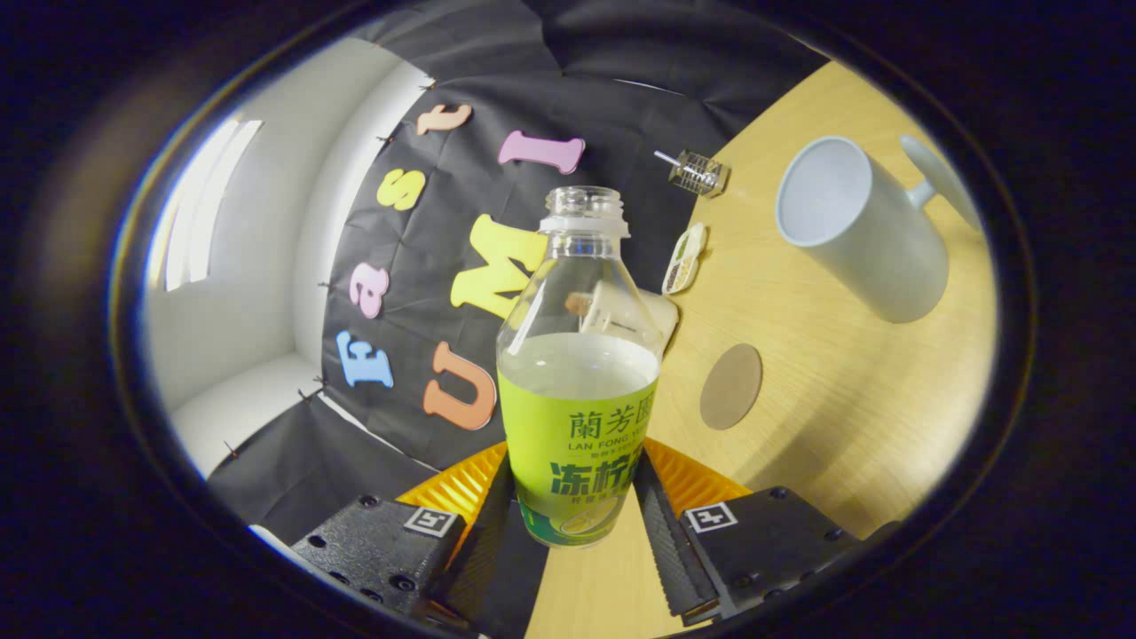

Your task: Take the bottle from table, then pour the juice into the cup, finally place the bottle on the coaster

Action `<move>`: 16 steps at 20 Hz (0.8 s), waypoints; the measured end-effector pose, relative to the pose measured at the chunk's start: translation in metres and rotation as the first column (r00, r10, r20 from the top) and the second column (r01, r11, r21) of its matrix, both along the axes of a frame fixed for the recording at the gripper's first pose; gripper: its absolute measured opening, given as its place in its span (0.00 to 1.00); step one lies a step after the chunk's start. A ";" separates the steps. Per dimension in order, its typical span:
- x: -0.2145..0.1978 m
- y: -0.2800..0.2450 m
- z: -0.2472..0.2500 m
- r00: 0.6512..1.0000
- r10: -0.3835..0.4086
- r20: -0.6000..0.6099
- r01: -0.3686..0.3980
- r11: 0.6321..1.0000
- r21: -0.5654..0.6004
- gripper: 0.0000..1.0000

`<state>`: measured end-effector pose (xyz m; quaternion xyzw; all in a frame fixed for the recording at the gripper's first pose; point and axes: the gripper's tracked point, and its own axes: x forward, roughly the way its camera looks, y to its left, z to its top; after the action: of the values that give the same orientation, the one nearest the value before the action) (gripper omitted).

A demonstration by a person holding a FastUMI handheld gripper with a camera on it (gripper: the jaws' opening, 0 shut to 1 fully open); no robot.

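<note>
A clear plastic bottle with a green label and no cap stands between my fingers, about half full of pale juice. My gripper is shut on the bottle, with both fingers pressing its labelled lower part. The whole view is rolled, so the wooden table slants beyond the bottle. A pale grey mug stands on the table beyond my fingers, its mouth open and its inside bare. A round brown coaster lies flat on the table between the bottle and the mug.
A small glass jar with a metal lid and an oval dish with bits in it lie near the table's far edge by the black cloth wall. A white object shows behind the bottle. White booth walls are beyond the cloth.
</note>
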<state>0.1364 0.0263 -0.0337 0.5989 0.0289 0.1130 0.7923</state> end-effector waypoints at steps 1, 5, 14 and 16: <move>0.001 -0.005 0.003 1.000 -0.013 0.005 0.013 0.999 0.048 0.78; 0.009 -0.010 0.011 0.999 -0.033 0.001 0.033 0.987 0.159 0.78; 0.005 -0.018 0.024 0.999 -0.038 -0.008 0.038 0.929 0.369 0.78; 0.005 -0.019 0.030 0.999 -0.032 -0.003 0.031 0.912 0.409 0.78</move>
<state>0.1410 0.0077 -0.0039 0.7516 -0.0064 0.1049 0.6512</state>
